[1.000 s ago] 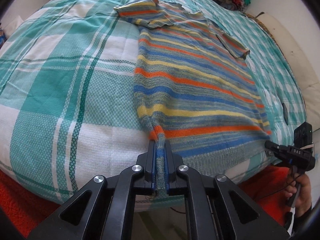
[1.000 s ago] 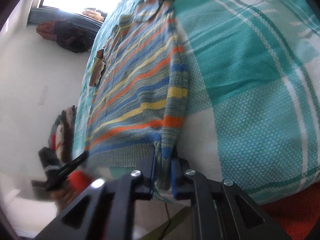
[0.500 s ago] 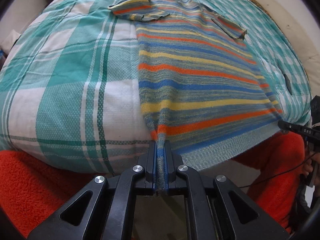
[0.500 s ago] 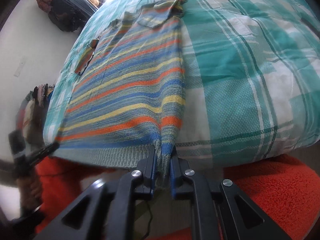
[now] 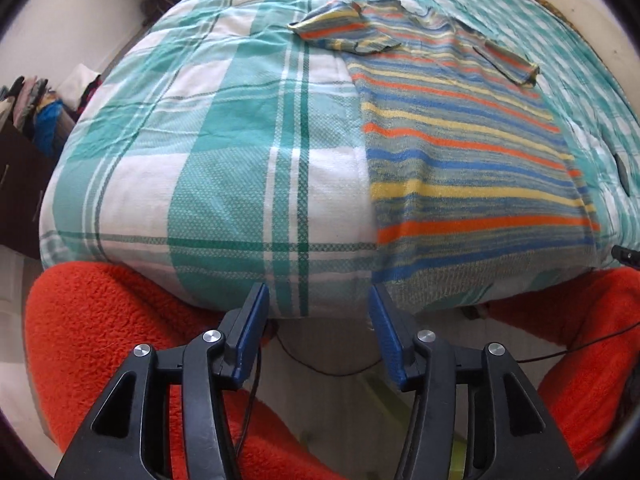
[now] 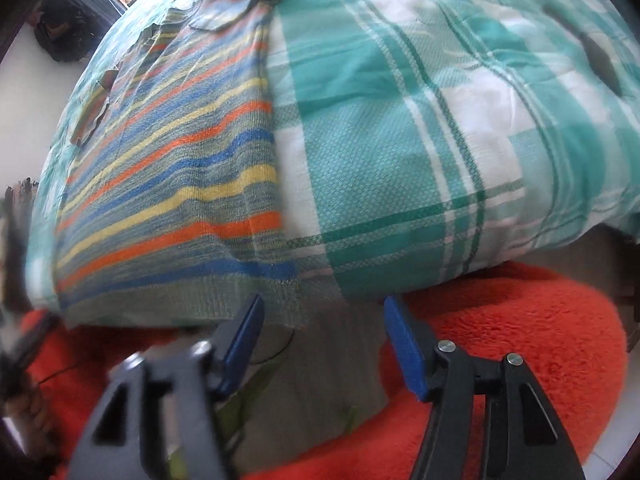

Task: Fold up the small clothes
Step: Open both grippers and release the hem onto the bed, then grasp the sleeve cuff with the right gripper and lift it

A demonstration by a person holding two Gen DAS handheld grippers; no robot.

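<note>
A striped knit sweater (image 5: pixel 460 152) in blue, orange, yellow and grey lies flat on the bed, its ribbed hem hanging over the near edge. In the right wrist view the same sweater (image 6: pixel 176 168) fills the left half. My left gripper (image 5: pixel 318 300) hangs just off the bed's edge beside the hem's left corner, its jaws opening with nothing between them. My right gripper (image 6: pixel 322 312) is by the hem's right corner, jaws opening too, the cloth free of its blue pads (image 6: pixel 404 340).
The bed wears a teal and white checked cover (image 5: pixel 208 152). A person's orange fleece trousers (image 5: pixel 100 340) sit below the bed edge on both sides. A dark drawer unit (image 5: pixel 20 184) stands at far left. Piled clothes lie beyond the bed's far end.
Both grippers held the sweater's hem corners shut and pulled it toward the near edge; now both have let go and stand apart, and the hem lies draped over the bed's edge.
</note>
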